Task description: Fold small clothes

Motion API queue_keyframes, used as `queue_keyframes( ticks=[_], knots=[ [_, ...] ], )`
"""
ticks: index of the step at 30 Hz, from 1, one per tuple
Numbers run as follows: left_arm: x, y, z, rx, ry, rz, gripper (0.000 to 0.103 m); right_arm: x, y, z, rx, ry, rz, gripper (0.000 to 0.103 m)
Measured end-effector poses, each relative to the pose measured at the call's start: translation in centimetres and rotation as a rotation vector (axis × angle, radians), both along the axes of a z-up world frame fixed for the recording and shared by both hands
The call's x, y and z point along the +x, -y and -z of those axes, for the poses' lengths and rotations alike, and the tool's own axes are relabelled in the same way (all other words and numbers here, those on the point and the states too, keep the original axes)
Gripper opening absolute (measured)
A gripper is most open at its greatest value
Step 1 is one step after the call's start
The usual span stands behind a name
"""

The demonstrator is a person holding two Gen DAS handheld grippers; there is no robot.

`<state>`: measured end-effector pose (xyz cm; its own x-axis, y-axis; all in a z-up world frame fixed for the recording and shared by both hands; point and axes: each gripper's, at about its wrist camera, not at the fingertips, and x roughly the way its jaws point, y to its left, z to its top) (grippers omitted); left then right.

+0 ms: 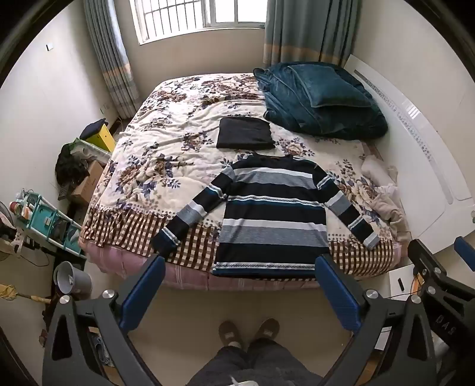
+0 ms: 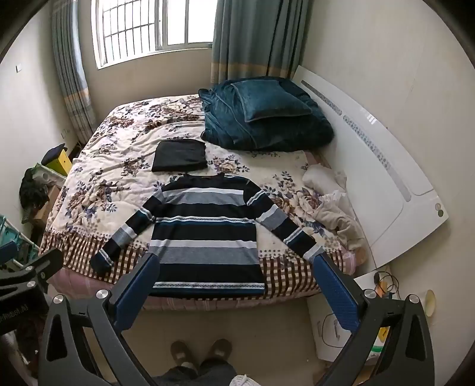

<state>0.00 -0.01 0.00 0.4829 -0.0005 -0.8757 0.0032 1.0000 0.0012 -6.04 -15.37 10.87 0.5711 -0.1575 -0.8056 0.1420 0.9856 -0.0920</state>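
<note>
Beyond both spread grippers, left [image 1: 240, 267] and right [image 2: 234, 265], the striped sweater [image 1: 271, 213] lies flat, seemingly untouched.

Both wrist cameras stand back from the bed's [image 1: 142, 184] long edge, high, tilted down across it towards the window [image 1: 202, 14]; the right sits just beside the left; both share the striped sweater [image 1: 273, 213].

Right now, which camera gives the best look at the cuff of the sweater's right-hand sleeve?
The left wrist view. There the sweater's right-hand cuff lies fully visible on the bed, clear of the open left gripper. In the right wrist view, the open right gripper's blue finger overlaps that cuff.
</note>
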Motion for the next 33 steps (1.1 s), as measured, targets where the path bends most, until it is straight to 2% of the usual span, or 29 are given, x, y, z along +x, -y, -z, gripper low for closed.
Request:
queue_keyframes(
  ticks=[14, 33],
  knots=[
    [0.1, 0.0, 0.2, -0.005, 0.005, 0.006, 0.103, -0.1, 0.1, 0.0, 0.006, -0.004, 0.001, 0.103],
    [0.7, -0.1, -1.0, -0.007, 0.033, -0.006, 0.103, -0.2, 0.3, 0.0, 0.003, 0.005, 0.000, 0.103]
  ],
)
